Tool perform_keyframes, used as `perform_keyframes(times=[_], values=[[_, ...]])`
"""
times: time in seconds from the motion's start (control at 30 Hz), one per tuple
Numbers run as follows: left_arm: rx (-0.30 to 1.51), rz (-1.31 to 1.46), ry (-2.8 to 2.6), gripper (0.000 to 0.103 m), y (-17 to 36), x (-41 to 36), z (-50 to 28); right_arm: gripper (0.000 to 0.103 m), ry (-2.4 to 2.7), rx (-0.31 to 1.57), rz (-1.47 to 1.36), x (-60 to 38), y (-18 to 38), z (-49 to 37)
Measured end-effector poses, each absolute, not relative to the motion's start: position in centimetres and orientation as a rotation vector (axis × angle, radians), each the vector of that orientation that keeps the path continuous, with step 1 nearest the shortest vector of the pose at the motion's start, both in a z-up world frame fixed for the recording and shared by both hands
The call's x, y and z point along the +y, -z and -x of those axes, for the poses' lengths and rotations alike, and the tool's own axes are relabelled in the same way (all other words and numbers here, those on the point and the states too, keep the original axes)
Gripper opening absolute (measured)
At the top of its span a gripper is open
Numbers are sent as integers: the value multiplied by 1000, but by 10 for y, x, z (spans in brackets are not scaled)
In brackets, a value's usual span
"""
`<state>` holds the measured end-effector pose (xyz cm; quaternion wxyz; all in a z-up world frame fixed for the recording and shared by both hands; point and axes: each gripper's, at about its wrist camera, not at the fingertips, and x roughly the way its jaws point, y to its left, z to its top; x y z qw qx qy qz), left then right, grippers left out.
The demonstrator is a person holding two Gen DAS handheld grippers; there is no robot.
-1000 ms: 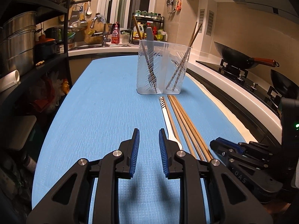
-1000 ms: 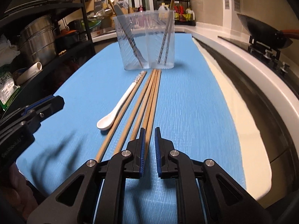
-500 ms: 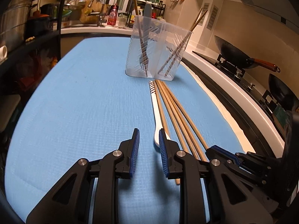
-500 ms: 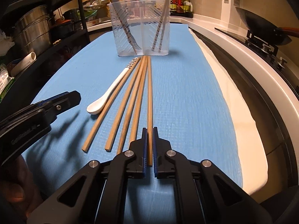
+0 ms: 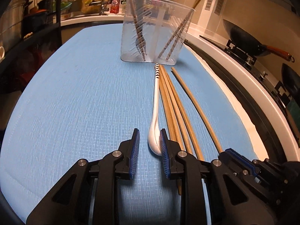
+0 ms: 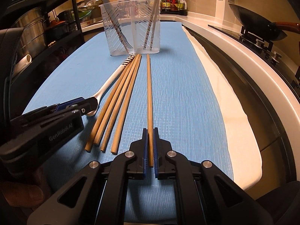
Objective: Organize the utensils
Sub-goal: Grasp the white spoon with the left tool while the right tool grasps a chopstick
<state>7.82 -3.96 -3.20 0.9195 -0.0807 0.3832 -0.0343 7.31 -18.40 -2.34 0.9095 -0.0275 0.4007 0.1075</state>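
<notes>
A white spoon (image 5: 156, 101) with a striped handle end lies on the blue mat (image 5: 84, 93), pointing at the clear two-part utensil holder (image 5: 155, 31). My left gripper (image 5: 149, 133) is open and low over the mat, with the spoon's bowl between its fingers, against the right pad. Several wooden chopsticks (image 6: 120, 101) lie side by side to the right of the spoon (image 6: 110, 80). My right gripper (image 6: 149, 131) is shut on the near end of a single chopstick (image 6: 149, 93), set apart to the right of the others. The holder (image 6: 131, 28) contains a fork and chopsticks.
A white cloth (image 6: 230, 101) edges the mat on the right, beside the stove and a wok (image 6: 253, 22). Dark shelves with steel pots (image 6: 31, 30) stand on the left. The sink counter (image 5: 88, 16) lies behind the holder.
My left gripper has moved forward and down until the spoon's bowl sits between its fingers. My right gripper has closed on the rightmost chopstick, which now lies apart from the others.
</notes>
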Motion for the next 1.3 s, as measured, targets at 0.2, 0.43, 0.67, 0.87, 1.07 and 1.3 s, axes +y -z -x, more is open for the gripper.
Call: perform_keyframes(times=[0.2,0.43,0.67,0.87,1.07,1.3], values=[[769,130,51,11,30,-35,-69,5,-215,822,59,-183,24,-73],[730,75,-50,10,25,-10,-49,5,-188,815,47,-182,24,-71],[716,46,-80,11,29,-1,-41,7,-157,809,23,-187,25,-72],[704,26,-80,11,30,-6,-42,7,-157,799,23,-187,25,-73],[699,24,-77,11,30,-7,-43,7,-156,793,30,-186,26,-74],[697,28,-75,11,31,-6,-43,7,-156,790,35,-185,25,-75]])
